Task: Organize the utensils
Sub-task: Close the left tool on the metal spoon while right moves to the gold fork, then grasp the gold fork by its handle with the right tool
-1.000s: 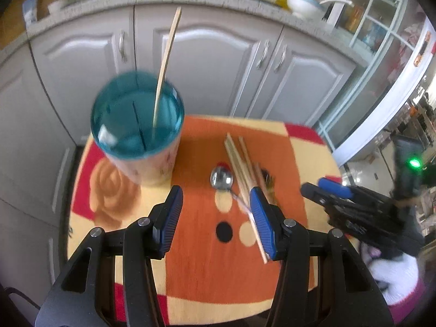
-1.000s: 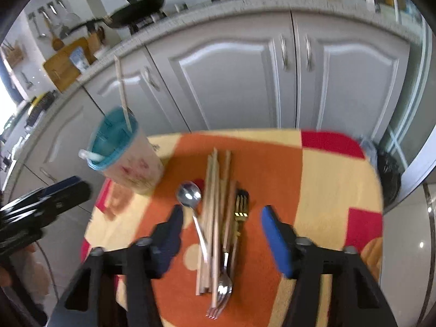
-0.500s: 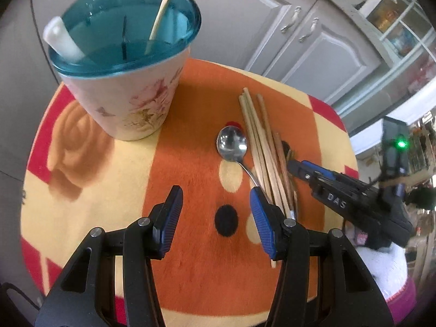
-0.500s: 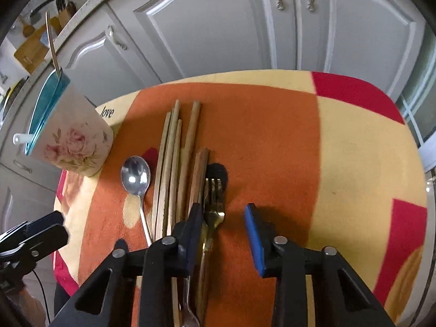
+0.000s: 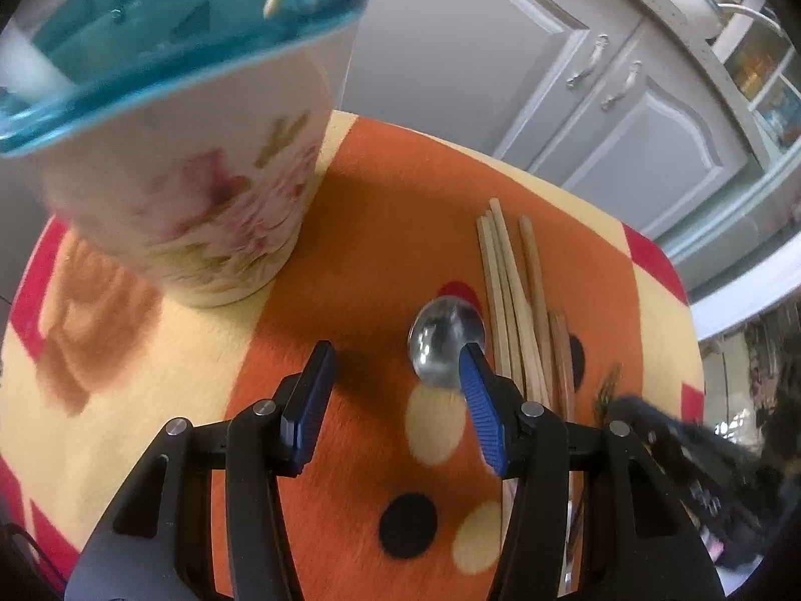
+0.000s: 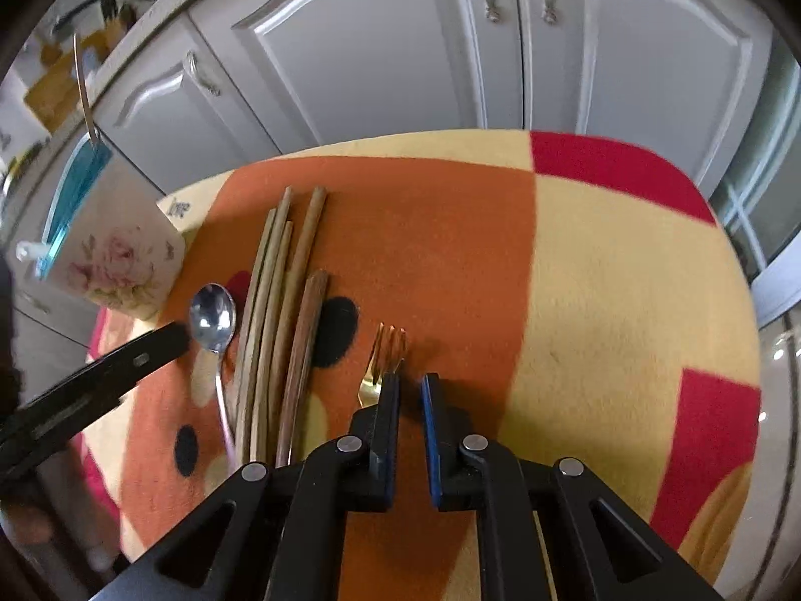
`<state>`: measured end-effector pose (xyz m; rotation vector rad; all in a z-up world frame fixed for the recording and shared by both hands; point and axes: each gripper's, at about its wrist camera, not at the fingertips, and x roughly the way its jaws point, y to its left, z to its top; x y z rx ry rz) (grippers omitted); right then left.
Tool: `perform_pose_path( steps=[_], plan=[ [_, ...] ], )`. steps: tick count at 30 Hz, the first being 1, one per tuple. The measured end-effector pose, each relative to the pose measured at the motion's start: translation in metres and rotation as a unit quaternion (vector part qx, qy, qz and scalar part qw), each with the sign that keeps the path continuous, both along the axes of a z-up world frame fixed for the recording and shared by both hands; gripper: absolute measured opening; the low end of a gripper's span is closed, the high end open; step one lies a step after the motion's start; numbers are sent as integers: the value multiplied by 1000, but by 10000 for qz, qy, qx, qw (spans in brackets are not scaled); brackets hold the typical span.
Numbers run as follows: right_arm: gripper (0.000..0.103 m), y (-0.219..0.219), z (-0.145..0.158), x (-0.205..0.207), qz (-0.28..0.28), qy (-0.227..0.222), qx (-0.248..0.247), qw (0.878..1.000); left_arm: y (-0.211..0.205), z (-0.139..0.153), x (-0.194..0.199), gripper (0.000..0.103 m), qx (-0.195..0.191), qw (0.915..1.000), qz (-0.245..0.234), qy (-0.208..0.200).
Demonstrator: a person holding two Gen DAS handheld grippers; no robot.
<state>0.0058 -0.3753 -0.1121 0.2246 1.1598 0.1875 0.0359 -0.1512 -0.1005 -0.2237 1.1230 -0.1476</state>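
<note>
On the orange and yellow cloth (image 6: 575, 300) lie a silver spoon (image 6: 213, 318), several wooden chopsticks (image 6: 273, 300) and a gold fork (image 6: 388, 350). My right gripper (image 6: 410, 380) is low over the fork. Its jaws are closing to a narrow slit, and the fork's neck runs in at the left fingertip; the handle is hidden. My left gripper (image 5: 396, 350) stands open above the cloth, holding nothing. Its right finger (image 5: 475, 390) covers the spoon's (image 5: 440, 340) near edge. The floral cup (image 5: 200, 200) with a teal lid holds one chopstick and stands far left.
Grey cabinet doors (image 6: 400, 50) rise just behind the small table. The cup (image 6: 120, 260) stands at the table's left edge. The chopsticks (image 5: 505, 290) lie between the spoon and the fork (image 5: 608, 385). The cloth's right half is yellow and red.
Both grippers have come down toward the table. The right jaws went from wide to nearly together, and the fork shifted right, away from the chopsticks. The left gripper drew near the spoon.
</note>
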Motion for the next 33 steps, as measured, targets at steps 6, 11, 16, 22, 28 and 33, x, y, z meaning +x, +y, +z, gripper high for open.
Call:
perform_pose_path(
  steps=[6, 11, 16, 22, 28, 33],
  plan=[
    [9, -16, -1, -2, -253, 0, 658, 9975, -8, 1, 9, 50, 32, 9998, 27, -184],
    [9, -8, -2, 8, -58, -94, 594, 9982, -12, -2, 8, 13, -62, 9994, -251, -227],
    [9, -5, -5, 16, 105, -250, 719, 9970, 1, 0, 5, 6, -428, 9984, -379, -5],
    [4, -3, -2, 4, 360, -241, 738, 9963, 11, 4, -10, 6, -583, 9960, -642, 230],
    [3, -17, 2, -26, 497, -116, 772, 9957, 23, 9, -35, 6, -595, 9913, -1078, 457],
    [3, -32, -10, -38, 426, 246, 1079, 9929, 32, 9, -38, 8, -439, 9900, -1245, 496]
  ],
)
